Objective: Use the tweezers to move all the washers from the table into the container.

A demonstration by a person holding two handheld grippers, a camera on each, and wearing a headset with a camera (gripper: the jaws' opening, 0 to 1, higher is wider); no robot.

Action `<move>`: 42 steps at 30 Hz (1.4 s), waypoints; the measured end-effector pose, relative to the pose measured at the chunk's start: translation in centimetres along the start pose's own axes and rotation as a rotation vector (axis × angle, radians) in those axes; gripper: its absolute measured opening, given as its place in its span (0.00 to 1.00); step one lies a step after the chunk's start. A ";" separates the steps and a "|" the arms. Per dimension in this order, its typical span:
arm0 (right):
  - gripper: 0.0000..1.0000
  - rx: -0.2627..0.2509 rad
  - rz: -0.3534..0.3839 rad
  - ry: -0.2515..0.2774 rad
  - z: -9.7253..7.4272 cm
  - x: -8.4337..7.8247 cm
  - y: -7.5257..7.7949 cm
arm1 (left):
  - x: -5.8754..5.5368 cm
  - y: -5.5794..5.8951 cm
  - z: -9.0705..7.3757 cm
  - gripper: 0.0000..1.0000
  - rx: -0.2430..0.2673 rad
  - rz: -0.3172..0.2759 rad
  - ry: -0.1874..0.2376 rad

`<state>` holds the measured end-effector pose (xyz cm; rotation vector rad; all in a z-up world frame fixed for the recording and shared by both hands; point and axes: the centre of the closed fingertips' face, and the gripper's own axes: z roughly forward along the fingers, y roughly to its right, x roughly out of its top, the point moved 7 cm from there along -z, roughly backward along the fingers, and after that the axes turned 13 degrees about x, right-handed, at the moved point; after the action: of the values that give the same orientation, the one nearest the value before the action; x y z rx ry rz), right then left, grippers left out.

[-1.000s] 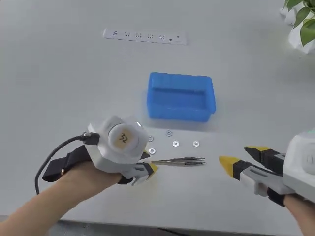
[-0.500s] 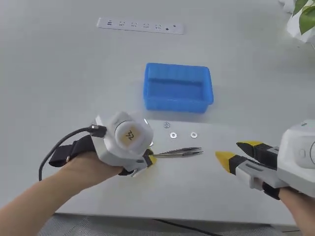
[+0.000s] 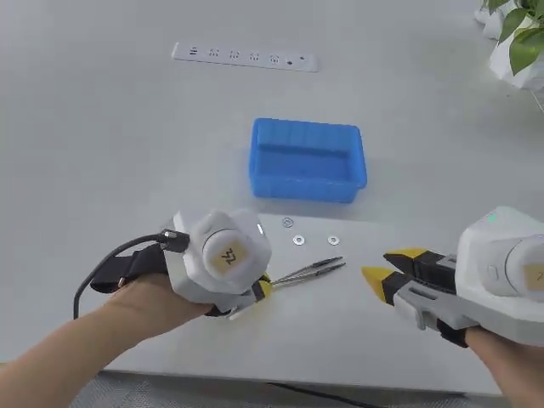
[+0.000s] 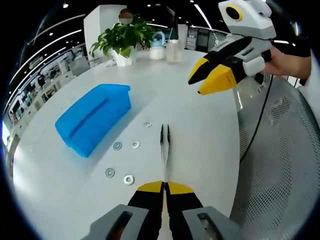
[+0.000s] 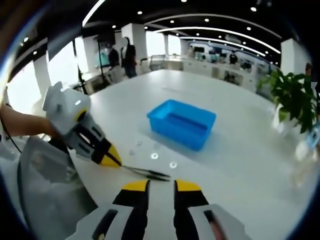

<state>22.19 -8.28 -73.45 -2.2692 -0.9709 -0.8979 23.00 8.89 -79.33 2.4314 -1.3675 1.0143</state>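
Five washers (image 4: pixel 135 145) on tabletop (image 3: pixel 127 153), none in container (image 4: pixel 100 107). We pinch tweezers (image 4: pixel 164 150) in left claw (image 4: pixel 164 186); tips just swung toward washers. Right claw (image 3: pixel 389 264) spread, empty.

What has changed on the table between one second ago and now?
The left gripper, shut on the tweezers, has turned them: level before, their tips now slant up toward the washers in the head view. The right gripper stays open beside them. The washers still lie on the table, and the blue container has not moved.
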 end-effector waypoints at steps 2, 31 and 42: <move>0.13 0.014 -0.021 -0.009 0.2 0.1 -0.4 | 0.4 -0.1 -0.7 0.00 0.008 0.004 0.015; 0.19 0.282 -0.280 -0.063 5.3 2.5 -5.3 | 5.3 -0.4 -7.5 0.00 0.032 0.135 0.093; 0.15 0.317 -0.375 -0.114 7.3 2.4 -5.5 | 5.6 0.1 -7.8 0.00 0.008 0.244 0.051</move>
<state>21.96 0.93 -75.45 -1.9190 -1.5091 -0.7024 21.17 8.46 -69.90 2.2662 -1.6759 1.1269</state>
